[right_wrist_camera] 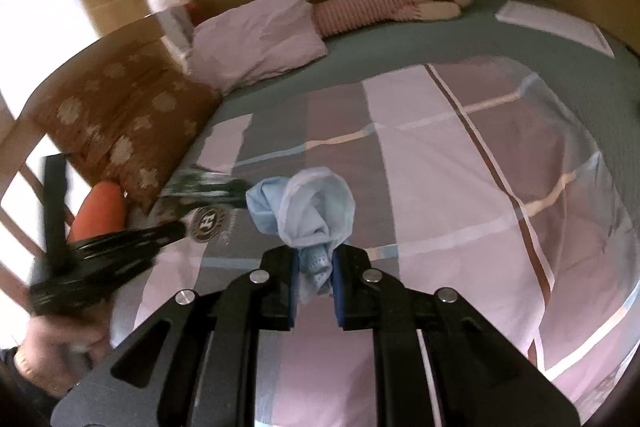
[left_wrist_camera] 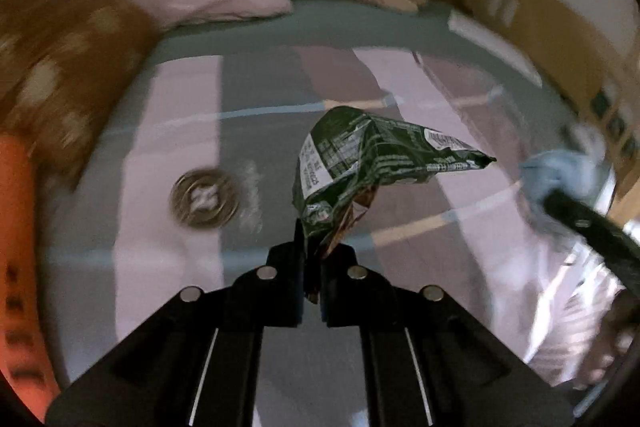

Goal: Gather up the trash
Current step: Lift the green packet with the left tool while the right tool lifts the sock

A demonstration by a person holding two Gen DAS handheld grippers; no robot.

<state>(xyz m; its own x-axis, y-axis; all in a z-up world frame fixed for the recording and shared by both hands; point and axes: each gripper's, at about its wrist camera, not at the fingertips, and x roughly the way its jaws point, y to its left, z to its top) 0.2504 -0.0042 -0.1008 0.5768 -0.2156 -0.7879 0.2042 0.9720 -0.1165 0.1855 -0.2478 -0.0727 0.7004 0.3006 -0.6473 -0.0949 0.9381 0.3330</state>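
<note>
My left gripper [left_wrist_camera: 314,259] is shut on a crumpled dark green snack wrapper [left_wrist_camera: 360,163] and holds it above the striped bedspread [left_wrist_camera: 168,131]. My right gripper [right_wrist_camera: 316,267] is shut on a crumpled light blue face mask [right_wrist_camera: 308,203], also held above the bedspread [right_wrist_camera: 460,167]. In the left wrist view the mask [left_wrist_camera: 560,175] and the right gripper show at the right edge. In the right wrist view the left gripper [right_wrist_camera: 120,243] and the blurred green wrapper [right_wrist_camera: 200,187] show at the left.
A round logo [left_wrist_camera: 206,201] is printed on the bedspread. A pink pillow [right_wrist_camera: 260,35], a striped plush toy [right_wrist_camera: 384,3] and a brown flowered cushion [right_wrist_camera: 116,123] lie at the bed's head. An orange object [right_wrist_camera: 100,211] lies at the left edge. A white flat thing [right_wrist_camera: 556,23] lies at the far right.
</note>
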